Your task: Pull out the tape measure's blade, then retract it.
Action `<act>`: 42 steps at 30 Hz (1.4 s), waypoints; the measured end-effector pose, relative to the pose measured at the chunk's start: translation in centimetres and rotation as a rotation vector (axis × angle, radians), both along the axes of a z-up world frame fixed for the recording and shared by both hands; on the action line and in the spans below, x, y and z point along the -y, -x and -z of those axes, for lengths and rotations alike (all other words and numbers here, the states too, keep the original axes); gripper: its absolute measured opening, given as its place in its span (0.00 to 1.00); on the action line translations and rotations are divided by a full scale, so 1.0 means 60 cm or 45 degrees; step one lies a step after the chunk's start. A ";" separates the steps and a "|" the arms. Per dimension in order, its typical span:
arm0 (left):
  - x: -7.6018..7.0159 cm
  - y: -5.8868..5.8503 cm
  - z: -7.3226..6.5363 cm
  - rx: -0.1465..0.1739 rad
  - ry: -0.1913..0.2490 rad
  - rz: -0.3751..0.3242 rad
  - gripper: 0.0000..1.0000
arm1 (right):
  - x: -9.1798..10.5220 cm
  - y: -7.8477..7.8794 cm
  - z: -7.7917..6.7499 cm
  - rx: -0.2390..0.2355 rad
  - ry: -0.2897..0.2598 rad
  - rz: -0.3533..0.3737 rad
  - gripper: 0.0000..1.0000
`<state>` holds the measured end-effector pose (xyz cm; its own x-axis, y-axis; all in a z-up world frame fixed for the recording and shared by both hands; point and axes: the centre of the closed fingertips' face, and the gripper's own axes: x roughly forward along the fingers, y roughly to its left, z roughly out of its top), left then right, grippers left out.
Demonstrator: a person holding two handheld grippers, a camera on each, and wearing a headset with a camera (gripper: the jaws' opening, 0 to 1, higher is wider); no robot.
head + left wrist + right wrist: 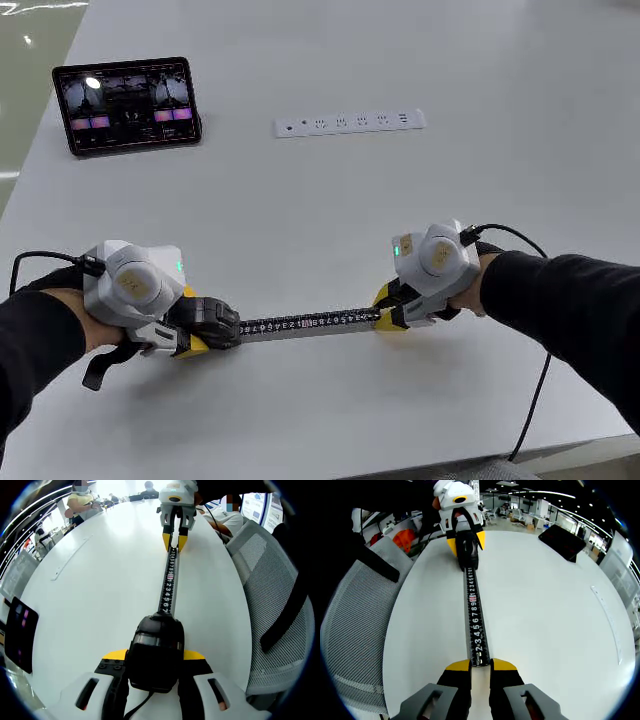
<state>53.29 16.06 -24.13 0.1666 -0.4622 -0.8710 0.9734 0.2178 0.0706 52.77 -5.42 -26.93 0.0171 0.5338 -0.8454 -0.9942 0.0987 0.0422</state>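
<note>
A black tape measure case (208,322) sits near the table's front, and my left gripper (198,335) is shut on it; the left gripper view has the case (156,652) between the yellow-tipped fingers (116,655). Its blade (308,323) is drawn out to the right, lying flat with black numerals up. My right gripper (385,312) is shut on the blade's end; in the right gripper view the blade (474,625) runs from my gripper (480,666) to the case (466,550). The left gripper view looks along the blade (169,582) to the right gripper (175,542).
A tablet (127,103) with a lit screen stands at the back left of the white table (330,210). A white power strip (350,123) lies at the back centre. Cables trail from both grippers. A grey mesh chair (272,605) stands beside the table.
</note>
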 end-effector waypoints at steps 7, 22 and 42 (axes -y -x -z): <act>0.001 0.001 0.000 0.002 0.000 0.000 0.32 | 0.008 0.000 0.000 0.004 0.001 0.001 0.09; 0.002 0.001 0.002 0.002 -0.001 -0.002 0.32 | 0.025 0.001 -0.003 0.005 0.009 0.008 0.09; 0.001 -0.001 0.002 0.000 -0.002 -0.002 0.33 | 0.045 -0.002 -0.001 0.006 0.024 0.023 0.09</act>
<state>53.33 16.02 -24.26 0.1677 -0.4607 -0.8716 0.9730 0.2193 0.0713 52.90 -8.11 -26.90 0.0307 0.5174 -0.8552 -0.9924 0.1176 0.0355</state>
